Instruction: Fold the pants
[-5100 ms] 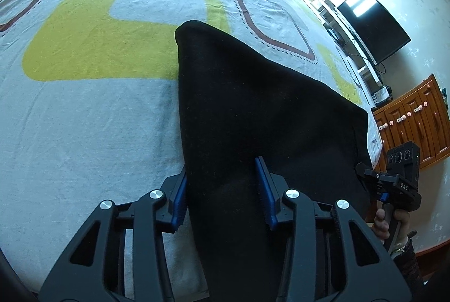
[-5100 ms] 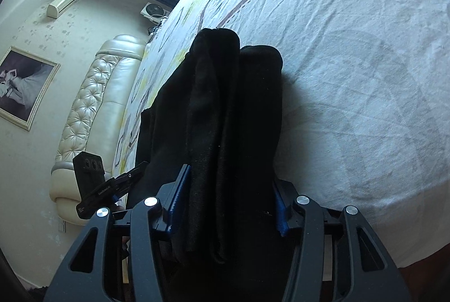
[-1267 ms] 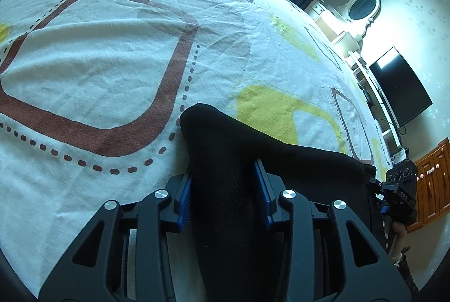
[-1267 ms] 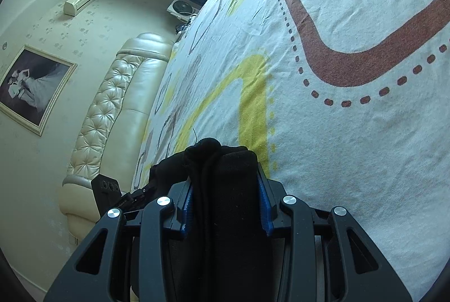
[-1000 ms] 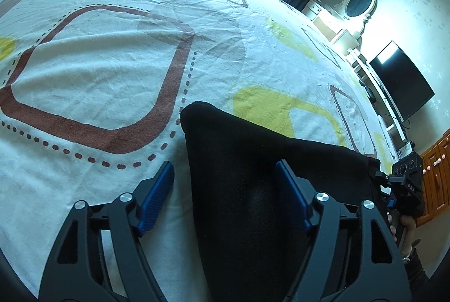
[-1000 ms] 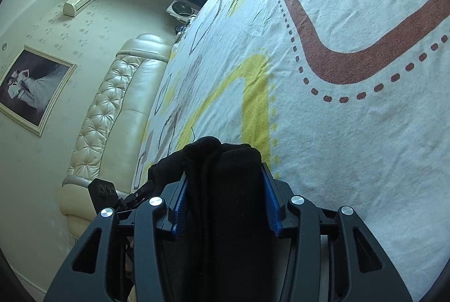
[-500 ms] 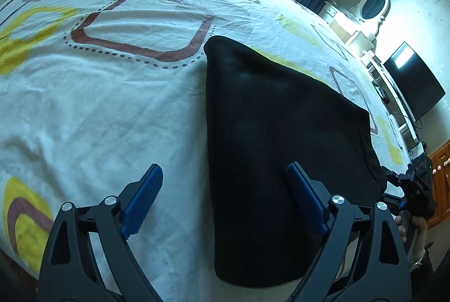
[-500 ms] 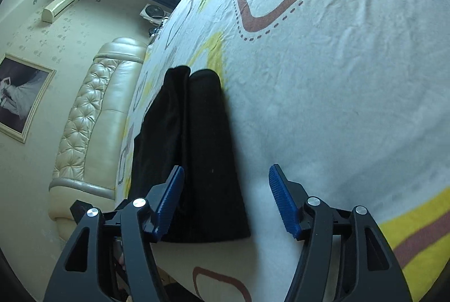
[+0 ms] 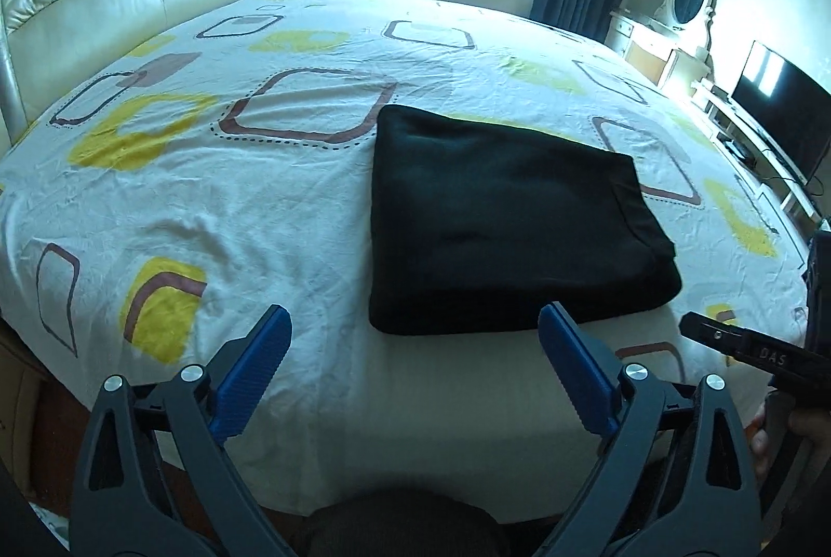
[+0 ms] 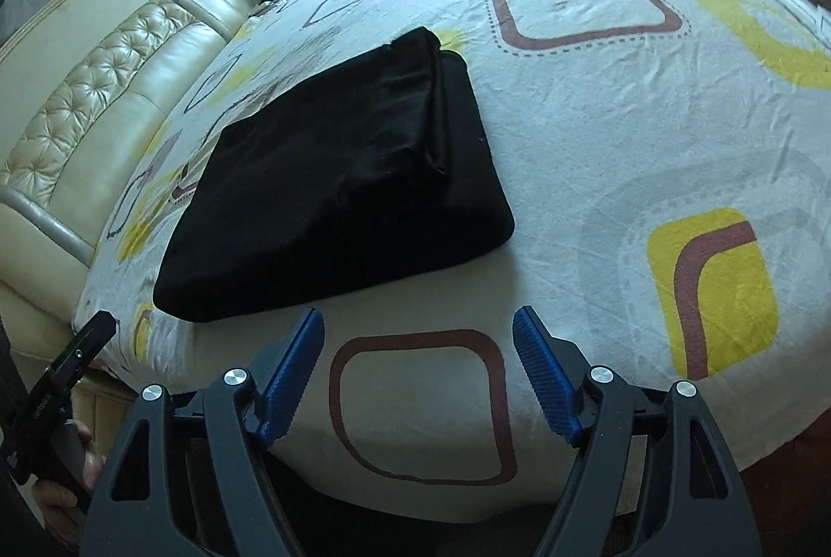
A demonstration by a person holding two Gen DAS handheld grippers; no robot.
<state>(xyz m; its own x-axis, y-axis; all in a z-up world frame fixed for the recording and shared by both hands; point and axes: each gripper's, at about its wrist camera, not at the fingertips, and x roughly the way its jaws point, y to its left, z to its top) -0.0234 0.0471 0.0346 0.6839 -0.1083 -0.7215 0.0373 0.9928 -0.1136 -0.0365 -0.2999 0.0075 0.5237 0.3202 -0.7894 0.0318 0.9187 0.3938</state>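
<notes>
Both grippers, left [image 9: 410,331] and right [image 10: 418,331], we are holding wide, jaws just opening, empty, near folded pants [image 9: 509,219].

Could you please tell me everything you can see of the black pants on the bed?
The black pants are folded into a thick, roughly rectangular stack of soft, matte fabric, lying flat on the patterned bedsheet near its front edge. Layered edges show along one side. Only the sheet touches them; both open grippers are clear of them.
</notes>
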